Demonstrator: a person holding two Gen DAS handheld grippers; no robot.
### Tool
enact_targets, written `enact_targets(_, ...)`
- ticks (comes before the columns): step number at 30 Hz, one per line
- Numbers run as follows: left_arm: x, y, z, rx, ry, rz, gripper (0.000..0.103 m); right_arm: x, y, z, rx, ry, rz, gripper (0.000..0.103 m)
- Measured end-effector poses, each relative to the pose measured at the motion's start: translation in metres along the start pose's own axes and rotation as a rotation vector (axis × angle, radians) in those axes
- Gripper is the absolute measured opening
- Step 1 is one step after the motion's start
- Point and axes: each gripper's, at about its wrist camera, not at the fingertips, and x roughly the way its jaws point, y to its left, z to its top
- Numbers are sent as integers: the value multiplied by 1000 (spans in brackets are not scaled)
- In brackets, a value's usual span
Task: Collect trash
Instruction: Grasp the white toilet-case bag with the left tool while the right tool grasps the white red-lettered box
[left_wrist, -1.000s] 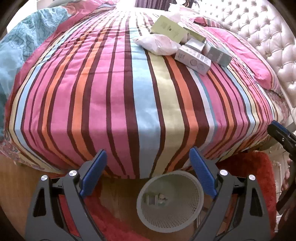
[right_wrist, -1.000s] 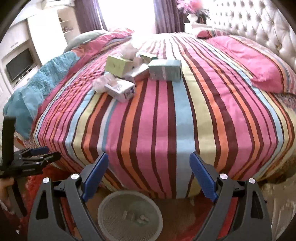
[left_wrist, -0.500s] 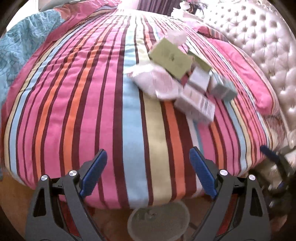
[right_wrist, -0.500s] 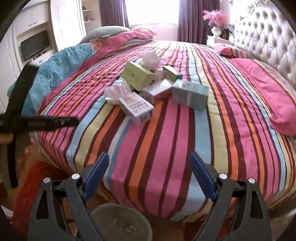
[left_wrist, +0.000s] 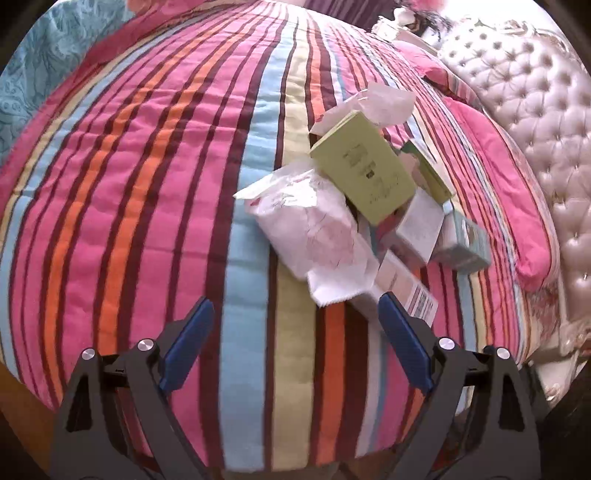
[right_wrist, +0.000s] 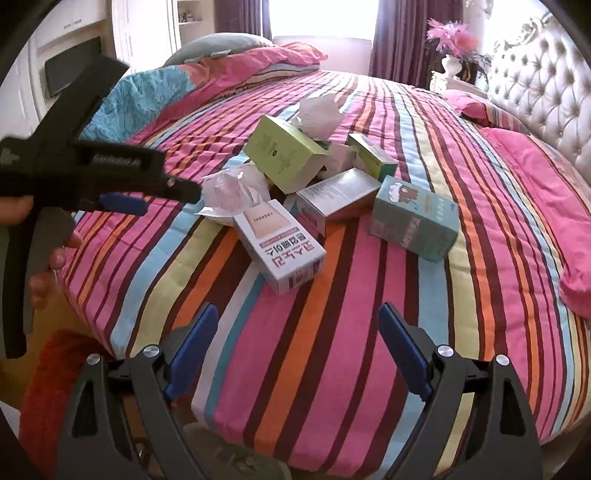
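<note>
Hovering with fingers spread and empty, left gripper (left_wrist: 295, 347) and right gripper (right_wrist: 297, 345) face blurred, seemingly overlapping boxes (left_wrist: 364, 177)

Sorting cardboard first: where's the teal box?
Right wrist view: the teal box lies on the striped bedspread, rightmost in the trash pile, beside a white box.

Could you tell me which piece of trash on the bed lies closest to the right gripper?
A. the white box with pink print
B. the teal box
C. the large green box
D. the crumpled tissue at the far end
A: the white box with pink print lies nearest the open right gripper, ahead of the rest of the pile.
</note>
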Motion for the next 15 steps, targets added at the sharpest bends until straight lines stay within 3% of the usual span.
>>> enact_targets(6,17,-12,21,7,22,27,88,15,3,8,-35,26,1,84)
enact_targets(15,44,-14,45,-70,74,8,88,35,8,19,-48,50,3,84)
